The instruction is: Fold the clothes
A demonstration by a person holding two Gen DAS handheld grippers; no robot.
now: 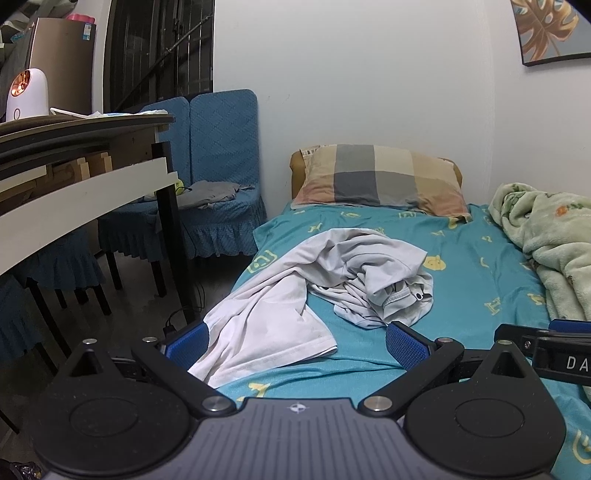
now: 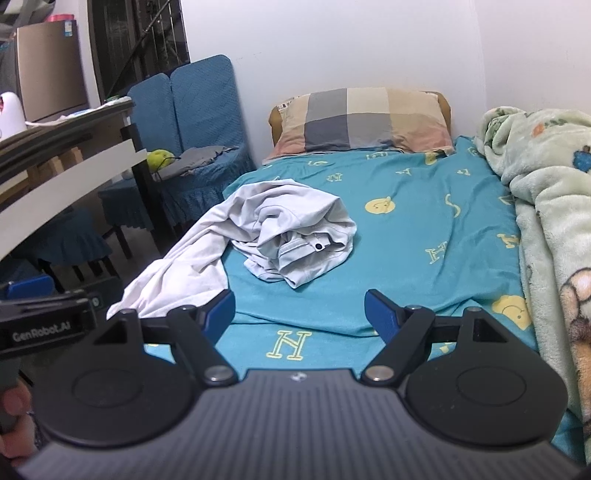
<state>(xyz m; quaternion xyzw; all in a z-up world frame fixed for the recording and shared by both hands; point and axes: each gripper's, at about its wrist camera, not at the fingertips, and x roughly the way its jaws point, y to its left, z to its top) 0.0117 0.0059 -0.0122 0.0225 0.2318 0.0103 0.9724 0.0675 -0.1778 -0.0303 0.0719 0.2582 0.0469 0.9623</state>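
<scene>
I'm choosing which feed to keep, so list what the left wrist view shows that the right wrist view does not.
Only the left wrist view shows the framed leaf picture on the wall and the glowing orange light of the white device on the table.

Only the right wrist view shows the bear print on the green blanket and the large yellow H on the sheet.

Both show the crumpled white shirt, the plaid pillow, the blue chairs, and both open tools, left tool and right tool.

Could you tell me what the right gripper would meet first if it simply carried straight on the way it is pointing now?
Probably the crumpled white shirt lying on the teal bedsheet. The right gripper is open and holds nothing, with bare sheet between its fingers. If it runs low, it may graze the sheet first; depth is hard to judge.
</scene>
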